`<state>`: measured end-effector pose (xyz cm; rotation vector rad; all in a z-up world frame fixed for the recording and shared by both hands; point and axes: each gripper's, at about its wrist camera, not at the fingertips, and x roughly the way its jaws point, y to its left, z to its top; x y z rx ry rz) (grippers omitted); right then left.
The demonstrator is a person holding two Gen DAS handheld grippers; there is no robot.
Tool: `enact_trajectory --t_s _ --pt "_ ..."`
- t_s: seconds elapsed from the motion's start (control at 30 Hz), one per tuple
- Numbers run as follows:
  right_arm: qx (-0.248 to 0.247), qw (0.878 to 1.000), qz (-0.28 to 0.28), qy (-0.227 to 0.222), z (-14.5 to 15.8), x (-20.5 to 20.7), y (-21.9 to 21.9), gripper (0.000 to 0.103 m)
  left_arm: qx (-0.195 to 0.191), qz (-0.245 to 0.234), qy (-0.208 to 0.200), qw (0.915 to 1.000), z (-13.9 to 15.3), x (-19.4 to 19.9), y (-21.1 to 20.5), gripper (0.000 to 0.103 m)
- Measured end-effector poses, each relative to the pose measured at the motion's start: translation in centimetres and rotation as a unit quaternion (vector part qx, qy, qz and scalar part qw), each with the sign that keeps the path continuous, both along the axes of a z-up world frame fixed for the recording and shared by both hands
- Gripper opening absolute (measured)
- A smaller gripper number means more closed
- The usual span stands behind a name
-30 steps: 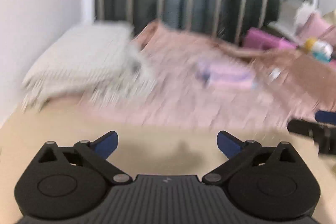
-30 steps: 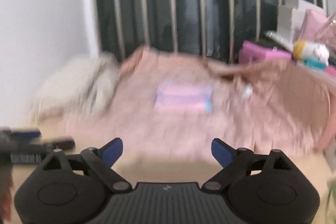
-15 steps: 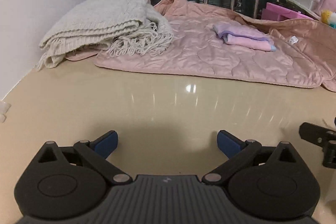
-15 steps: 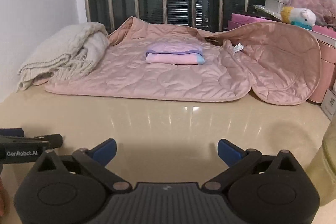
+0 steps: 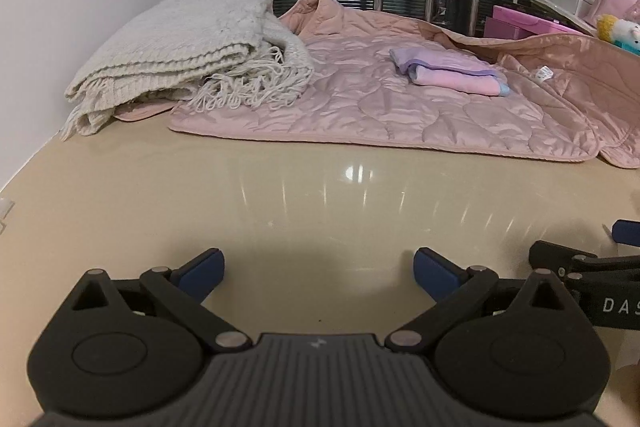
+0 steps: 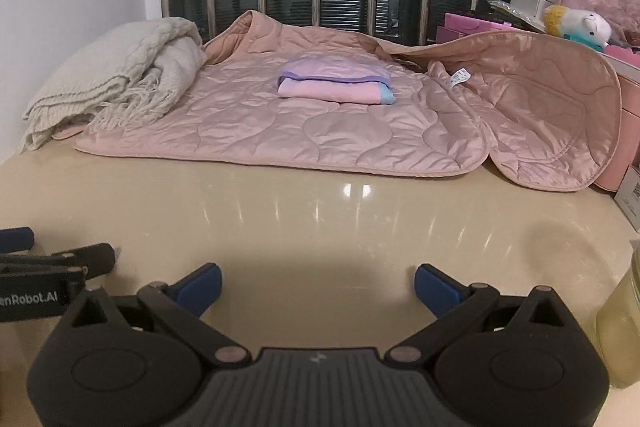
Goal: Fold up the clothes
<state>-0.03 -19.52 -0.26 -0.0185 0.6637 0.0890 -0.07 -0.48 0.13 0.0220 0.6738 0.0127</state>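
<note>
We held both grippers low over the beige tabletop, tilted fwd & down, side by side; left gripper had jaws spread wide w/ nothing btwn, right gripper the same, its jaws having just been opening to full spread. Folded pink-purple garment lay on the pink quilted jacket at the far side, well apart from both; cream knit blanket sat folded at the jacket's left edge.
</note>
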Motion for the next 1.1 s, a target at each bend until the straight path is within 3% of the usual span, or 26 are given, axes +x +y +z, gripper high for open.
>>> enact_trajectory --t_s 0.47,1.1 --pt "0.002 1.0 -0.007 0.002 0.08 0.16 -0.56 0.103 -0.007 -0.024 0.002 0.9997 -0.2 -0.13 -0.2 0.103" --pt "0.002 1.0 -0.021 0.003 0.14 0.31 -0.67 0.103 -0.006 0.011 0.001 0.9999 -0.23 -0.07 -0.99 0.102"
